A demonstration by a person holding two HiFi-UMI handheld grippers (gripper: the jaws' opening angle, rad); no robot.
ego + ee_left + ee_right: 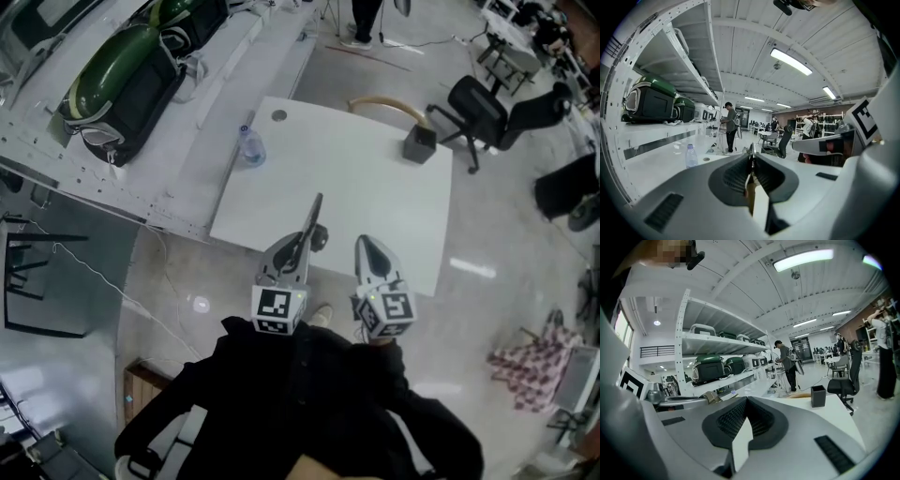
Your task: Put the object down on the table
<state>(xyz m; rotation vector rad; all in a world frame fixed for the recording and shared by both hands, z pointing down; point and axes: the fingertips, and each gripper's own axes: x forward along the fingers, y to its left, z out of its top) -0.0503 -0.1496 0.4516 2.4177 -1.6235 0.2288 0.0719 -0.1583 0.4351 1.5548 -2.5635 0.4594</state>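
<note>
Object [316, 214], thin, dark, clamped in left tool [751, 153], jutting over table [375, 187] edge; right tool [746, 401] clenched empty.

— What's on the table [356, 197]?
— A bottle [251, 147] at ten o'clock, a box [419, 144] at two, a thin strip [314, 214] over the edge at six.
— And around it?
— A chair [384, 105] at twelve, shelving [56, 141] at nine, an office chair [478, 108] beyond the box.

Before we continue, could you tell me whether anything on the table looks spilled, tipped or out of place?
Nothing stands out: the water bottle and the black box stand upright on the white table, with no spill visible.
</note>
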